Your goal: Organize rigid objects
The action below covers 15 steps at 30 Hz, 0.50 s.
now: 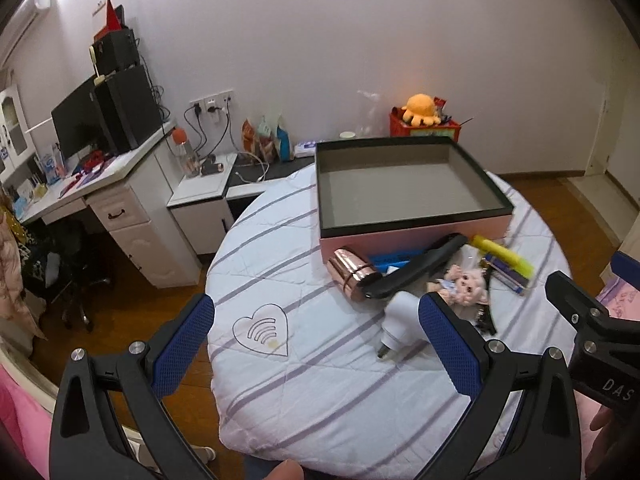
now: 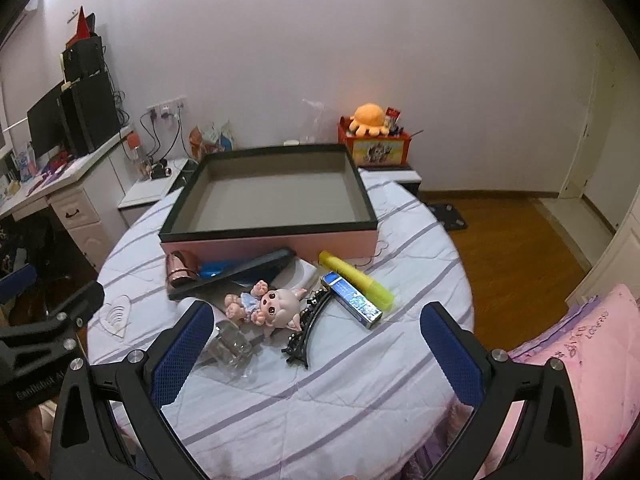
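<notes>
- Right gripper point(image 2: 316, 344): jaws spread wide and holding nothing, hovering above the near edge of the bed point(image 2: 320, 408).
- Left gripper point(image 1: 316, 344): jaws likewise spread and empty, over the near-left part of the bed, above the bare quilt with the heart mark point(image 1: 262, 330).
- Nearest to the right jaws lies the black hair clip point(image 2: 306, 330), curved, its long axis running near to far, just right of the doll point(image 2: 266, 306).
- The doll lies on its back, head towards the right, between the right jaws as that view frames it; it looks the handiest first pick for the right hand.
- A clear glass piece point(image 2: 230, 344) lies just beside the right gripper's left finger.
- A white nozzle-like object point(image 1: 400, 320) lies nearest the left jaws, against their right finger in that view, tip pointing to the near edge.
- Farther off: the blue foil box point(image 2: 352, 300) and yellow highlighter point(image 2: 356, 280), both slanting from far-left to near-right.
- The long black tool point(image 2: 236, 274) lies slantwise, with the copper cylinder point(image 1: 352, 274) at its left end.
- Farthest, touching the clutter's far side: the open pink box point(image 2: 272, 240), empty, well ahead of both grippers.
</notes>
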Available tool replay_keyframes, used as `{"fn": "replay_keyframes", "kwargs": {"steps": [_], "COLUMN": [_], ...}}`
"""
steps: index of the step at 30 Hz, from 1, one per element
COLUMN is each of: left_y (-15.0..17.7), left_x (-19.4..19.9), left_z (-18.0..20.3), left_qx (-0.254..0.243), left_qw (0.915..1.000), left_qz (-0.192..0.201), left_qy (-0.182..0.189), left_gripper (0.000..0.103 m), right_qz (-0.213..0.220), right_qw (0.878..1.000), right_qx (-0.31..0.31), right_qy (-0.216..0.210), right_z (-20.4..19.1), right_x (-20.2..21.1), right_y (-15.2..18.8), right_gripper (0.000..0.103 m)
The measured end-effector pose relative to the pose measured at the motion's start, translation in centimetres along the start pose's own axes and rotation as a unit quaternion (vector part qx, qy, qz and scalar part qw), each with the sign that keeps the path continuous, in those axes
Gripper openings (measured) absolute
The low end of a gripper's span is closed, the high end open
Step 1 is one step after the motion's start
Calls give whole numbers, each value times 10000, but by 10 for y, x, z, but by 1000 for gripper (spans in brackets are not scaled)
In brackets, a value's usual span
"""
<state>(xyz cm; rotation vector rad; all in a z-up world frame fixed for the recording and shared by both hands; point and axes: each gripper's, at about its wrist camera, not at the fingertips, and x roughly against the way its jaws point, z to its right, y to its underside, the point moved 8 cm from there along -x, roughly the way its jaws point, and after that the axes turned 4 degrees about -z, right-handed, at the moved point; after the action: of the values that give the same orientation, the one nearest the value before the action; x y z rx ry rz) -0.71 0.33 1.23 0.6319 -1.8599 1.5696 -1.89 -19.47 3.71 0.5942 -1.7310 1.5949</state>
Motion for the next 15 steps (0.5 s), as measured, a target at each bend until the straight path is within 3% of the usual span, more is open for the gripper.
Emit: {"fn": "replay_keyframes", "kwargs": {"steps": [11, 15], "left_y": [4, 8], "left_x": [45, 40], "left_z": [0, 2], "left_qx": [98, 149], "left_qw": [9995, 9997], "left_qz": [314, 180], "left_qy": [-31, 56], "left_gripper": [103, 103], "right_qz": [188, 189], "right_qw": [9998, 9998], "right_qx": [13, 8], "right_qy": [21, 6], "right_z": [-2, -2], "right_x": [42, 44], "right_y": [9, 13], "right_gripper": [103, 103]}}
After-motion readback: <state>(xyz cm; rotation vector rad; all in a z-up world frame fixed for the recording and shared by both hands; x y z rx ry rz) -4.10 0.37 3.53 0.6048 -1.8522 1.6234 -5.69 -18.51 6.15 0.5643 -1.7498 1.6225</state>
